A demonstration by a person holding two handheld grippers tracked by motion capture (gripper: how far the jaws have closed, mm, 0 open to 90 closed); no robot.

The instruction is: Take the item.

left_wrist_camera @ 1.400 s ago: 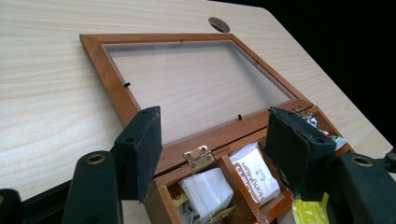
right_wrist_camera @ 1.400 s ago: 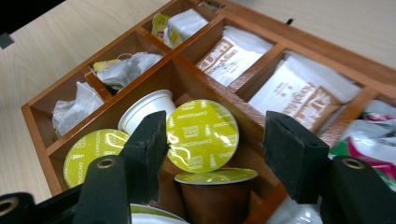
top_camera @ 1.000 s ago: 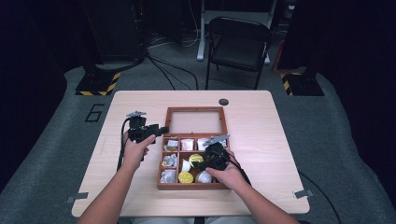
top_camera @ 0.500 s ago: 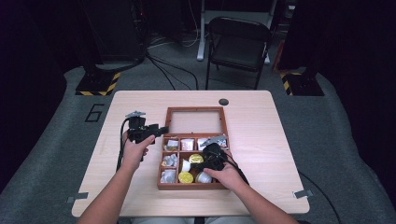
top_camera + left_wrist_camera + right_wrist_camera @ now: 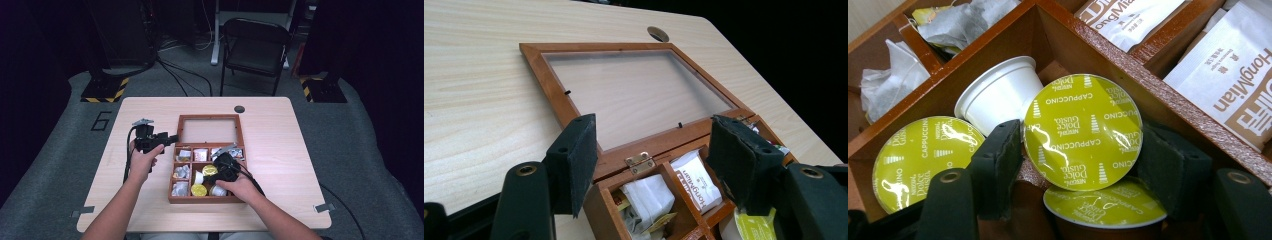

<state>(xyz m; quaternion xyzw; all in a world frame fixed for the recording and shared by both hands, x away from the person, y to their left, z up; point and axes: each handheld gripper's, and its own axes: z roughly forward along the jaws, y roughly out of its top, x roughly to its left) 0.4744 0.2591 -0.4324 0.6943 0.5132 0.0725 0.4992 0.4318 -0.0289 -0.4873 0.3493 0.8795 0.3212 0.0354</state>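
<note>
Gripping capsule (image 5: 1083, 132) with right tool (image 5: 1080, 165), contact at right pad hidden; left tool (image 5: 659, 160) open, empty.

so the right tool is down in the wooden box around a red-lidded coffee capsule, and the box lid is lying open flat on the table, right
Not quite: the lid colour is wrong. The right gripper view shows the right tool around a yellow-green foil-lidded coffee capsule marked cappuccino, not a red-lidded one. The rest holds: the tool is down in the brown wooden compartment box, whose glass-paned lid lies open flat on the pale wooden table.
</note>
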